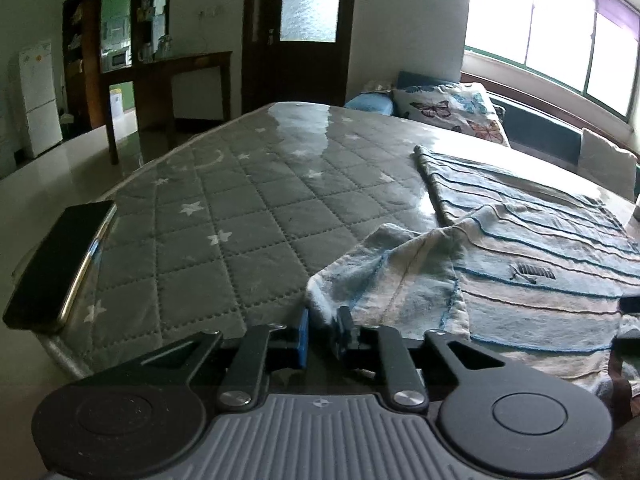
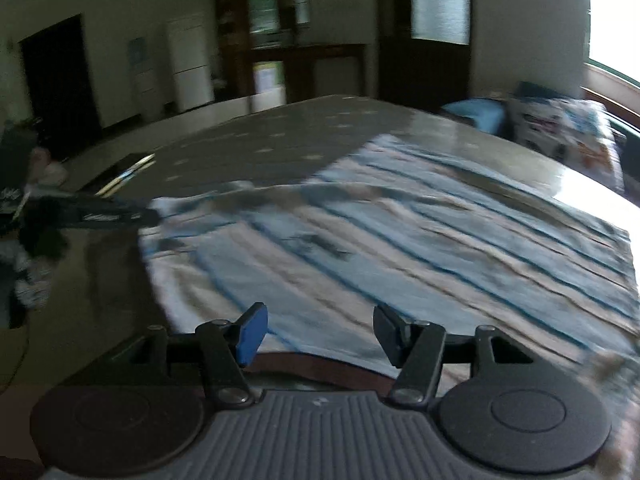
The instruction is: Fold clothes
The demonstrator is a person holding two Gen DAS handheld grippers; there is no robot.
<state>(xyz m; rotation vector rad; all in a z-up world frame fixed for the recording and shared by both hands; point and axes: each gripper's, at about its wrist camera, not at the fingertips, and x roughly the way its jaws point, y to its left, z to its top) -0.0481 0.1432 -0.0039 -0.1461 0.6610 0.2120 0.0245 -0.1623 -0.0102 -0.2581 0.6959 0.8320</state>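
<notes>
Pinching a sleeve of the striped shirt (image 1: pixel 520 248), the left gripper (image 1: pixel 322 332) holds it on a star-quilted table (image 1: pixel 224 200). The right gripper (image 2: pixel 320 332) hovers with jaws apart above the shirt's hem, gripping nothing.

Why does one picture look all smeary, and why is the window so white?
Right wrist view: motion blur smears the striped shirt. Left wrist view: sharp, but the window is washed out by daylight, glare shines on the table cover, and the fisheye lens bends straight edges.
</notes>
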